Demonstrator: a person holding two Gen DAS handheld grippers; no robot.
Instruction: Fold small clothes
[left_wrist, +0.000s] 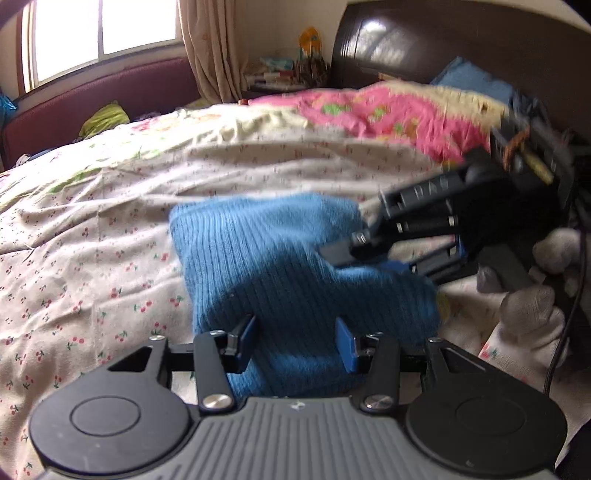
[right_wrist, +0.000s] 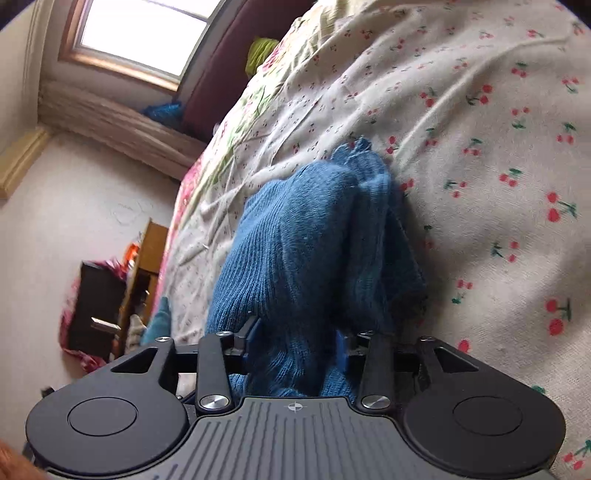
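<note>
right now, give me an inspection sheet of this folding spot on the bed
surface: bed sheet, pale with a cherry print, wrinkled.
job's things: blue knit garment, bunched on the sheet.
clutter: pink quilt and blue pillow by the headboard; green cloth on the maroon bench.
grippers: left gripper has the knit between its fingers; right gripper too, at the garment's other end; grip cannot be told. Gloved hand holds the right one.
cables: black cable hangs by the gloved hand.
surroundings: window, curtain, cluttered nightstand.
</note>
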